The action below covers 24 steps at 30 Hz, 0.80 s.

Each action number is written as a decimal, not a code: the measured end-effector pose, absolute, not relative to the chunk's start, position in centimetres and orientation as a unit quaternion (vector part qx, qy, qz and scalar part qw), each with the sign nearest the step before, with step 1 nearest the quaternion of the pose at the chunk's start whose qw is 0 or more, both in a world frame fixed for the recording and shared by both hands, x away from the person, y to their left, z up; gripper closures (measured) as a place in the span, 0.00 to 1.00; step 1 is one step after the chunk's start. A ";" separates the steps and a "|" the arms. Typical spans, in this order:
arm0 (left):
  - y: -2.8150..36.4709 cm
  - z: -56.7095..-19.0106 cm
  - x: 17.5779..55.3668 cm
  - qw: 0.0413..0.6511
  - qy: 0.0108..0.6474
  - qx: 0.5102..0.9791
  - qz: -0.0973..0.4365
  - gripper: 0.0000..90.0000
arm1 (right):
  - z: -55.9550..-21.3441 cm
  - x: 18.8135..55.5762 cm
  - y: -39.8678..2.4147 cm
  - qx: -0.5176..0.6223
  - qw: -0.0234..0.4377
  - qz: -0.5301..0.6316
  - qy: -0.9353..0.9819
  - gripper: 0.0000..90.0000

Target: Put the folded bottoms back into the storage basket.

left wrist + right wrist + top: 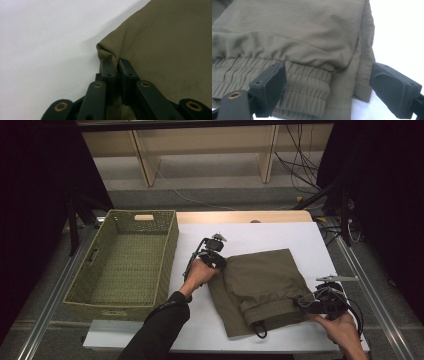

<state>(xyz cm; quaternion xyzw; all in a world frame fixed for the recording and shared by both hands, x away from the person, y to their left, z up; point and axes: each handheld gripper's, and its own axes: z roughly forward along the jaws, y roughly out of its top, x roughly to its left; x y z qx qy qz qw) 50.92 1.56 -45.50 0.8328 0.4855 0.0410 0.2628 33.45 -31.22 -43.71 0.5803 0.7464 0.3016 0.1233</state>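
A folded olive-green garment (260,280) with an elastic waistband lies on the white table top (270,235), right of centre. My left gripper (220,265) is at the garment's left corner. In the left gripper view its jaws (116,66) are shut on a pinched fold of the cloth (162,37). My right gripper (302,304) sits at the garment's near right corner. In the right gripper view it stands open (329,75), its two pads either side of the ribbed waistband (307,87) without pressing on it.
A woven green basket (172,240) stands at the table's left, close to the left hand. A dark cord loop (260,330) hangs from the garment's near edge. Cables and wooden legs lie on the floor beyond the table.
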 end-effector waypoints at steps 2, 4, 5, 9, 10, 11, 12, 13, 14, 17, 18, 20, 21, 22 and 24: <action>1.7 -45.3 50.8 0.269 0.485 0.831 0.043 0.94 | -43.8 33.4 -31.3 0.584 0.121 0.299 0.745 0.17; 1.7 -45.1 50.6 0.275 0.484 0.829 0.045 0.95 | -43.9 33.4 -31.3 0.589 0.118 0.297 0.743 0.15; 1.8 -45.1 50.5 0.277 0.483 0.830 0.047 0.95 | -43.9 33.3 -31.3 0.590 0.115 0.294 0.743 0.15; 2.0 -44.8 50.4 0.283 0.481 0.829 0.045 0.95 | -44.7 33.5 -31.0 0.599 0.109 0.266 0.748 0.12; 2.0 -44.8 50.4 0.285 0.481 0.828 0.045 0.95 | -44.9 33.6 -30.9 0.597 0.108 0.255 0.753 0.10; 2.0 -44.7 50.4 0.286 0.481 0.827 0.045 0.95 | -45.3 33.7 -30.7 0.601 0.105 0.245 0.754 0.09; 2.0 -44.7 50.3 0.286 0.481 0.828 0.045 0.95 | -45.6 33.8 -30.7 0.601 0.099 0.236 0.757 0.07; 2.0 -44.7 50.3 0.286 0.481 0.827 0.046 0.95 | -45.9 33.9 -30.6 0.604 0.094 0.229 0.757 0.06; 2.0 -44.7 50.3 0.287 0.481 0.827 0.046 0.95 | -46.1 34.1 -30.7 0.607 0.089 0.226 0.757 0.06; 2.0 -44.6 50.2 0.288 0.482 0.826 0.047 0.95 | -46.7 34.5 -30.6 0.615 0.076 0.221 0.753 0.04; 2.1 -44.5 50.2 0.288 0.482 0.826 0.046 0.95 | -46.7 34.5 -30.5 0.614 0.079 0.219 0.755 0.06; 2.1 -44.4 50.2 0.290 0.483 0.825 0.045 0.95 | -46.6 34.5 -30.4 0.607 0.079 0.224 0.759 0.14; 2.1 -44.4 50.2 0.292 0.484 0.824 0.045 0.95 | -46.5 34.5 -30.3 0.606 0.077 0.234 0.757 0.22; 2.0 -44.4 50.2 0.293 0.483 0.824 0.045 0.95 | -46.4 34.5 -30.3 0.604 0.073 0.239 0.757 0.27; 2.0 -44.3 50.1 0.293 0.482 0.824 0.046 0.95 | -46.4 34.5 -30.3 0.598 0.061 0.260 0.756 0.47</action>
